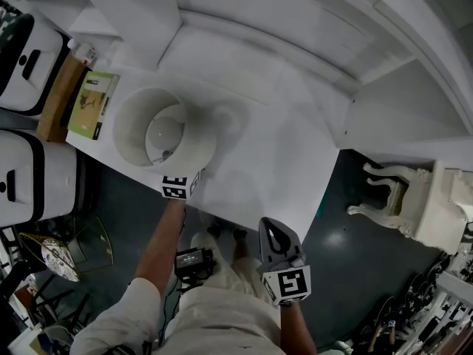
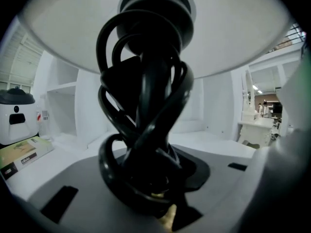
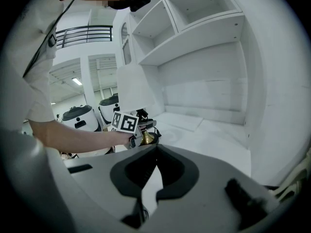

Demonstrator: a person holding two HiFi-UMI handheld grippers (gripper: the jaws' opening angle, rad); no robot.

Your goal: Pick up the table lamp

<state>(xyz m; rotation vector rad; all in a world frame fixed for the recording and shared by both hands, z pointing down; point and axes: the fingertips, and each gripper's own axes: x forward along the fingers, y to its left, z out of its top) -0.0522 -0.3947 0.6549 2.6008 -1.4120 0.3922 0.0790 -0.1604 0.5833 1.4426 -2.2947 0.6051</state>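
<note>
Standing upright at the front-left edge of the counter (image 1: 281,161), the table lamp (image 1: 140,128) has its vertical stem (image 2: 153,96) pinched by the left tongs (image 2: 160,200), straight ahead of them; right tongs (image 1: 275,237), pressed together, hang well apart.

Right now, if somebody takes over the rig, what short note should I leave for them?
The left hand-held gripper is shut on the table lamp, at its stem wound with black cord, under the white shade.
The right hand-held gripper is shut and empty, held off the near edge of the white desk.
The lamp appears to stand on the desk, near its left end.
Done: grip taken. Left: lift the lamp.
</note>
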